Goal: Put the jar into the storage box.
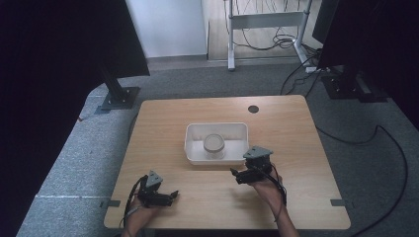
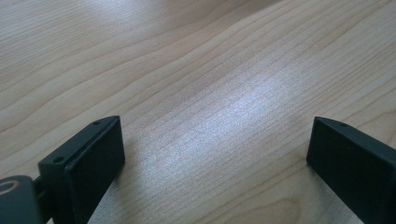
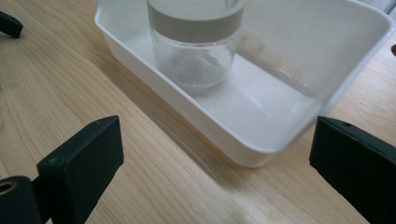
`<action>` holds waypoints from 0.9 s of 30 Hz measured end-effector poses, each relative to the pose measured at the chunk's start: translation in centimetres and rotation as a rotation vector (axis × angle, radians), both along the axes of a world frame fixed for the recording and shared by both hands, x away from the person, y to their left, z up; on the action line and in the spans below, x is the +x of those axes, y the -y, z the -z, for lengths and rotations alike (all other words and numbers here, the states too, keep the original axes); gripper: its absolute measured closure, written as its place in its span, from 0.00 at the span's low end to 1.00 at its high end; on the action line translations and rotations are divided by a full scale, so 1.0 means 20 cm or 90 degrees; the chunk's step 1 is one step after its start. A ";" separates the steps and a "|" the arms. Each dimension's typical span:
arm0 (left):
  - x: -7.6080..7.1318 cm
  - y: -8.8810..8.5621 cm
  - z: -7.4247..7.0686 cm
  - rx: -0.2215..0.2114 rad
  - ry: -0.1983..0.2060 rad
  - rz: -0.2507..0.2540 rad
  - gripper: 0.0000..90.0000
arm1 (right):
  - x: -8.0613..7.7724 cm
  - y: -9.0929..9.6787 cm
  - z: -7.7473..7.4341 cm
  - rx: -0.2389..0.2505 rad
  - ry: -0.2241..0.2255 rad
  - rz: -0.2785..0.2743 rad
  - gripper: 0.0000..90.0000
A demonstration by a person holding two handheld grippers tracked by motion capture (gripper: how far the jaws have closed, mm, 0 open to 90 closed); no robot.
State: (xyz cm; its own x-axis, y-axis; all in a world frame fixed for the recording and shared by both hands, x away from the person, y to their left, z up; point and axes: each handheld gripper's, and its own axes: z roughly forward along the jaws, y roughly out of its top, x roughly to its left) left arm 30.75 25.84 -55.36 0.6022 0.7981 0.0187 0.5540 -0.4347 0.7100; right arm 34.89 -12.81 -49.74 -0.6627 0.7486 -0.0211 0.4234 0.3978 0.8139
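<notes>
A white plastic tray (image 1: 216,125) sits in the middle of the wooden table. Inside it stands a clear glass jar (image 1: 214,146) with a grey lid. My right gripper (image 1: 234,174) is just off the tray's front right corner, open and pointing left. In the right gripper view the jaws (image 3: 215,154) stand wide apart with nothing between them; the tray's near wall (image 3: 187,116) and the jar (image 3: 196,56) lie just ahead. My left gripper (image 1: 172,196) rests near the table's front left, open and well short of the tray. Its jaws (image 2: 215,154) frame bare wood.
A round cable hole (image 1: 253,109) marks the table's far side. Dark panels on black stands (image 1: 118,94) flank the table at left and right. Cables (image 1: 390,148) trail over the grey carpet, and a white frame (image 1: 267,19) stands behind.
</notes>
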 end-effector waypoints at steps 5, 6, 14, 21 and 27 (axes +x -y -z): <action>0.00 0.00 0.00 0.000 0.000 0.000 0.04 | -0.03 0.05 0.01 -0.004 0.001 0.010 0.03; 0.00 0.00 0.00 0.000 0.000 0.000 0.04 | -0.03 0.07 0.01 -0.007 0.001 0.013 0.03; 0.00 0.00 0.00 0.000 0.000 -0.002 0.04 | -0.07 0.16 0.05 -0.008 0.001 0.038 0.03; 0.00 0.00 0.00 0.000 0.000 -0.003 0.04 | -0.11 0.24 0.08 -0.009 -0.005 0.057 0.03; 0.00 0.00 0.00 0.000 0.000 -0.004 0.04 | -0.14 0.32 0.13 -0.007 -0.010 0.082 0.03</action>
